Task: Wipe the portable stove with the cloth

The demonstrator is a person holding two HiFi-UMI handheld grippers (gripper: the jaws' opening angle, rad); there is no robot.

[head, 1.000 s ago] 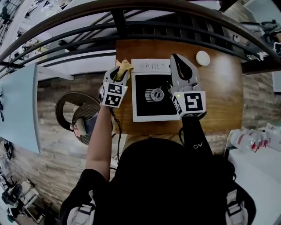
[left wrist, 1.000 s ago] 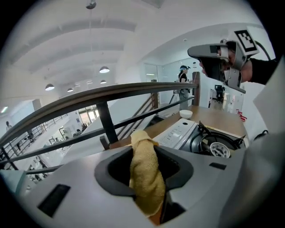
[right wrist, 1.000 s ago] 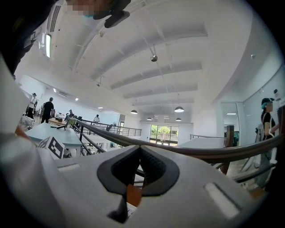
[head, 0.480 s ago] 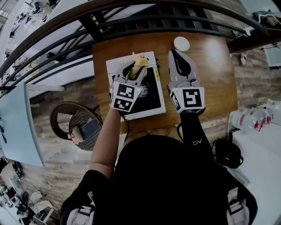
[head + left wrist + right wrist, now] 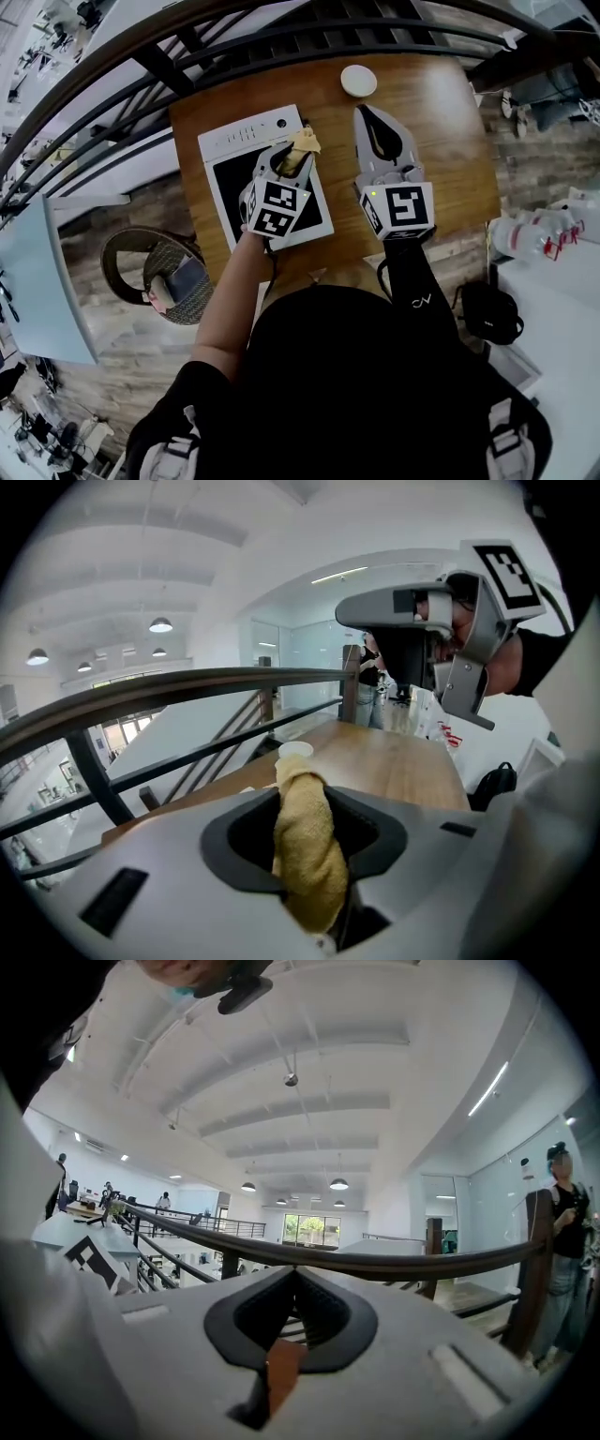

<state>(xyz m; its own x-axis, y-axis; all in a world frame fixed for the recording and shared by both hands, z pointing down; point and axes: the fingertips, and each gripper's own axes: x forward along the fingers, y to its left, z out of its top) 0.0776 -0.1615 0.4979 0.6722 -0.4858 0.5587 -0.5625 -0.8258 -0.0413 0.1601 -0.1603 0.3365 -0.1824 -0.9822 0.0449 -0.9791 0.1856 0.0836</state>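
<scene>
Yellow and fuzzy, the cloth [image 5: 306,841] is a soft roll, squeezed tight between the jaws of the left gripper [image 5: 297,156]. Its loose end sticks out past the tips. From the head view the cloth is at the far right corner of the stove [image 5: 231,180], right by the edge. I cannot tell if it touches the stove.

The left arm [image 5: 229,292] is bare and reaches forward and a bit to the right, over the near edge of the stove. The right arm [image 5: 413,284] wears a black sleeve and points straight ahead. It holds the right gripper [image 5: 369,116] over the bare wood to the right of the stove. That gripper's jaws are pressed together at the tips and have nothing in them.

The stove is a flat square with a shiny black top and a white frame. It sits a bit crooked on the left part of the brown wooden table [image 5: 450,159]. The table is smooth with fine lines in the wood. A small round white cup [image 5: 358,81] stands at the far edge. A dark curved rail [image 5: 281,36] runs behind the table.
</scene>
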